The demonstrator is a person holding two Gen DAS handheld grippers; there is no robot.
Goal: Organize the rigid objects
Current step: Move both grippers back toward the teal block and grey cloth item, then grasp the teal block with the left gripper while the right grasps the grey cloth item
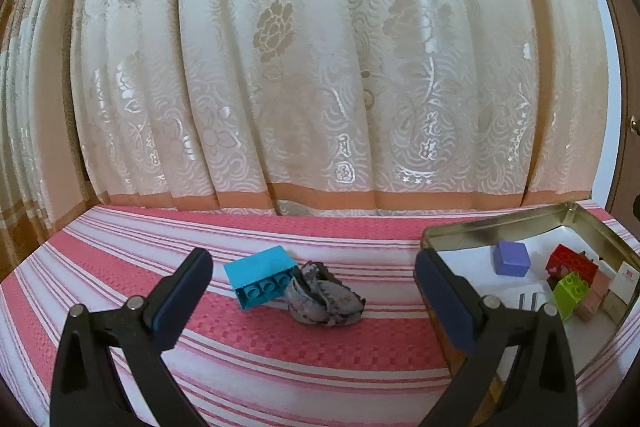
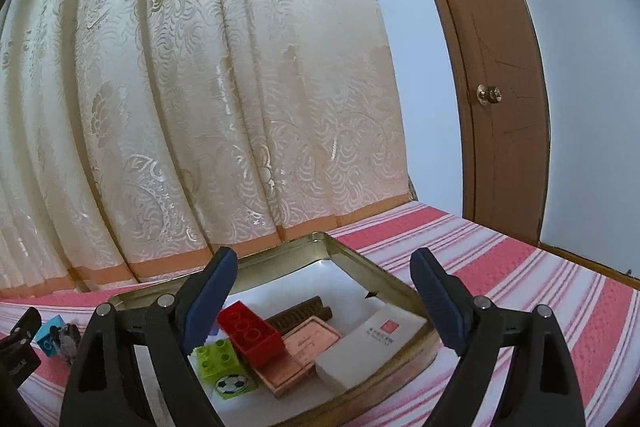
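Left gripper [image 1: 314, 291] jaws wide, empty, aimed at the turquoise plastic building brick [image 1: 262, 281] lying on the pink-and-white striped cloth surface [image 1: 120, 259], toward its back edge. Touching the brick's right side: a crumpled grey patterned cloth lump [image 1: 326, 301].

Right gripper [image 2: 322, 301] also wide and empty, hovering over the shallow gold metal tin [image 2: 360, 263], which sits at the right of the surface. Inside: red plastic brick [image 2: 250, 335], lime-green brick with a football sticker [image 2: 222, 361], purple cube [image 1: 511, 258], a copper-coloured flat box [image 2: 304, 355], a white card box [image 2: 368, 347].

Likely step: fetch the turquoise brick. Close on its long faces, approaching from the left so the cloth is not snagged, then lift clear before crossing the tin's rim.
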